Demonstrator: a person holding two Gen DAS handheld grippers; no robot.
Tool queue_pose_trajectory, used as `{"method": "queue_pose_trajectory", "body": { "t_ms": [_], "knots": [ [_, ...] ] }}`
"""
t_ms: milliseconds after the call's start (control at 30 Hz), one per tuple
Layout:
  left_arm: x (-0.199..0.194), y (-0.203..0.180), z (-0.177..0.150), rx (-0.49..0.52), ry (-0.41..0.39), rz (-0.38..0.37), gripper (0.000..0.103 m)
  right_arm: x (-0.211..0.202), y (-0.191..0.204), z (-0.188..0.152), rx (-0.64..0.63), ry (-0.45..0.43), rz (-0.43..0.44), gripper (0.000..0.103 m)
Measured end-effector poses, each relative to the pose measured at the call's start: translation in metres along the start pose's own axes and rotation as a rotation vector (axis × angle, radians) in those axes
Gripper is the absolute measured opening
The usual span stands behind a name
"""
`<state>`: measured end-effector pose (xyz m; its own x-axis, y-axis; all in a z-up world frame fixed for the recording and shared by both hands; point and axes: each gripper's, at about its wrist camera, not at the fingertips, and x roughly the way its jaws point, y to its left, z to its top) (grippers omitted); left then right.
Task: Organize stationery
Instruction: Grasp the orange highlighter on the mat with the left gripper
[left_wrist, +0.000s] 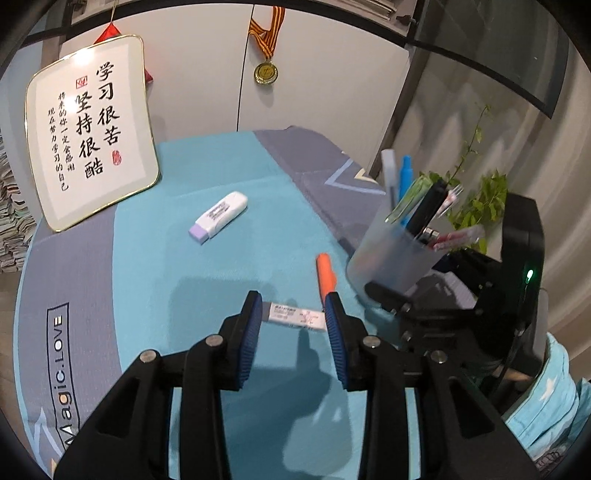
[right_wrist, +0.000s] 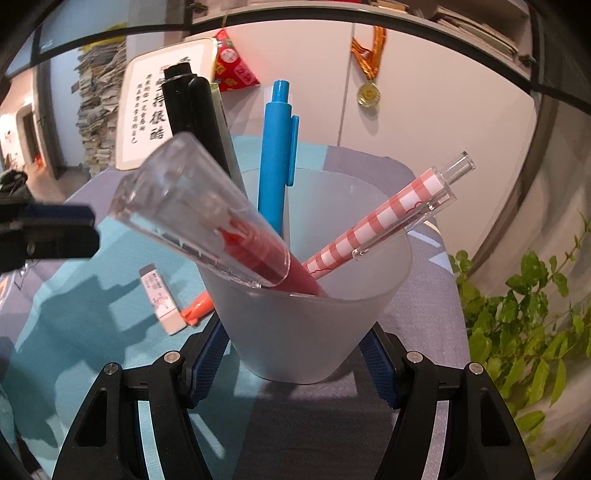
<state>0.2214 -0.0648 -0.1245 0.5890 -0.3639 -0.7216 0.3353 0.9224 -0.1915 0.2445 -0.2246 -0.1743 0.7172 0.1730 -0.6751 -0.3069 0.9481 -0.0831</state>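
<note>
A frosted plastic cup (right_wrist: 306, 332) holds several pens: a blue pen (right_wrist: 275, 162), a black marker (right_wrist: 195, 118), a red pen with a clear cap (right_wrist: 229, 236) and a red-checked pen (right_wrist: 388, 218). My right gripper (right_wrist: 295, 354) is shut on the cup and holds it tilted above the cloth; the cup also shows in the left wrist view (left_wrist: 391, 258). My left gripper (left_wrist: 293, 325) is open, its fingers on either side of a small white eraser (left_wrist: 293, 314) that lies on the teal cloth. An orange marker (left_wrist: 325, 275) lies beside the eraser. A white and purple correction tape (left_wrist: 219, 218) lies farther back.
A framed calligraphy board (left_wrist: 88, 133) leans at the back left of the table. A medal (left_wrist: 265, 72) hangs on the white cabinet. A green plant (right_wrist: 524, 325) stands to the right. The table is covered by a teal and grey cloth (left_wrist: 147, 258).
</note>
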Motion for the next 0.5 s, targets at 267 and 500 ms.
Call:
{"method": "queue_pose_trajectory", "body": {
  "t_ms": [267, 500],
  "knots": [
    [-0.003, 0.0, -0.006, -0.002, 0.0, -0.018, 0.033, -0.007, 0.003, 0.0, 0.007, -0.019, -0.033, 0.073],
    [-0.004, 0.003, -0.01, -0.012, -0.003, -0.025, 0.033, -0.019, -0.002, 0.015, 0.073, -0.071, -0.069, 0.085]
  ]
}}
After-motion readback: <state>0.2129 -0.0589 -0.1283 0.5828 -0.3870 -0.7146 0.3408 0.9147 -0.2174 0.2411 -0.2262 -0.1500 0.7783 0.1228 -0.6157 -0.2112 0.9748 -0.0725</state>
